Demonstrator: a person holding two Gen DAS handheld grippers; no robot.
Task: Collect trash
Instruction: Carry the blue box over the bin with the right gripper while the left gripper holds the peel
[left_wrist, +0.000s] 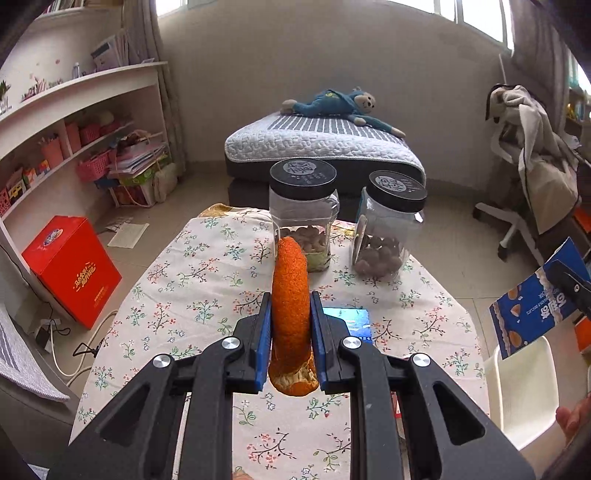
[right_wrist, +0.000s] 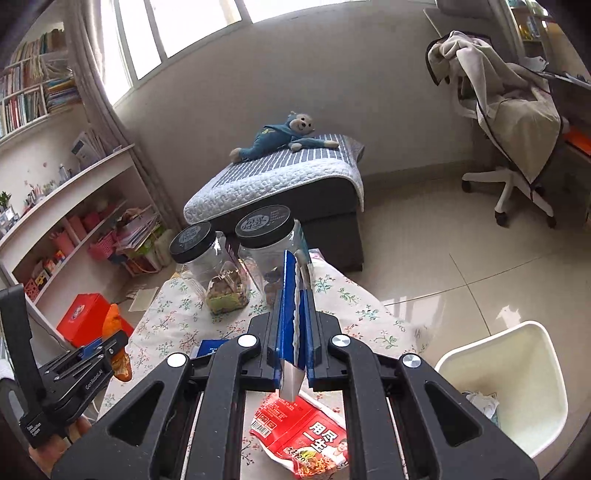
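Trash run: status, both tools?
Left tool shut on orange peel. Right tool shut on blue wrapper. Red packet left on table. White bin at right, path clear.

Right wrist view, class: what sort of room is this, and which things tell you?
Probably a bedroom or study: a quilted grey-and-white striped mattress, white wooden bookshelves, a draped white swivel chair.

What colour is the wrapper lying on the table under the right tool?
Red, with white lettering and a food picture: the wrapper shows best in the right wrist view.
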